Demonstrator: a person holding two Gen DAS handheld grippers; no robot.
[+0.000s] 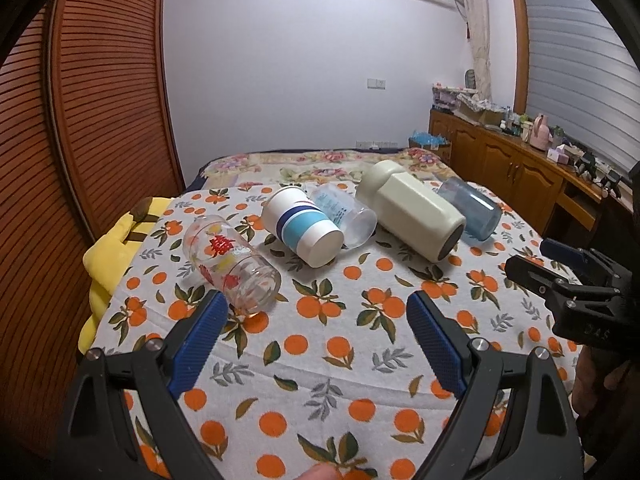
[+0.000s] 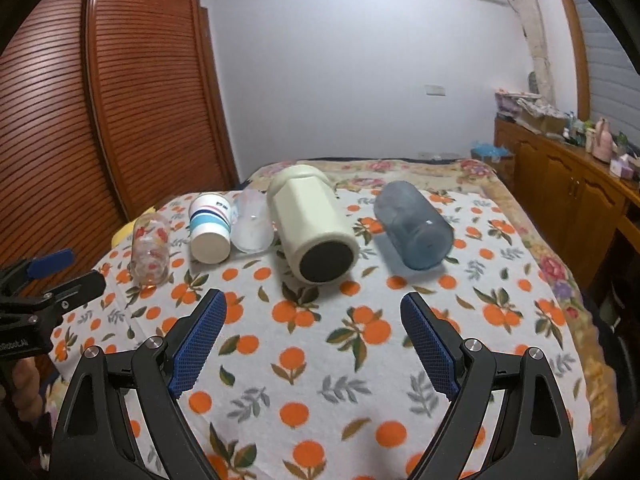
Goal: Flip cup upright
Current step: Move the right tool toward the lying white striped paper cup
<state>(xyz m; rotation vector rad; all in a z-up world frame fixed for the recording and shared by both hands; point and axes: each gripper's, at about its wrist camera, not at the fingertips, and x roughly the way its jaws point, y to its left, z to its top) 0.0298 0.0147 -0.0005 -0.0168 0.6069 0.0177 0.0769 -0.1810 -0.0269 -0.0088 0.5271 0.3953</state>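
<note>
Several cups lie on their sides in a row on the orange-print cloth. From the left: a clear glass with red print, a white paper cup with blue stripes, a clear plastic cup, a cream tumbler and a blue translucent cup. My left gripper is open and empty, just short of the red-print glass. My right gripper is open and empty, in front of the cream tumbler.
The cloth covers a bed with a floral blanket behind the cups. A yellow cloth hangs at the left edge. A wooden louvred wardrobe stands on the left, a wooden cabinet with clutter on the right.
</note>
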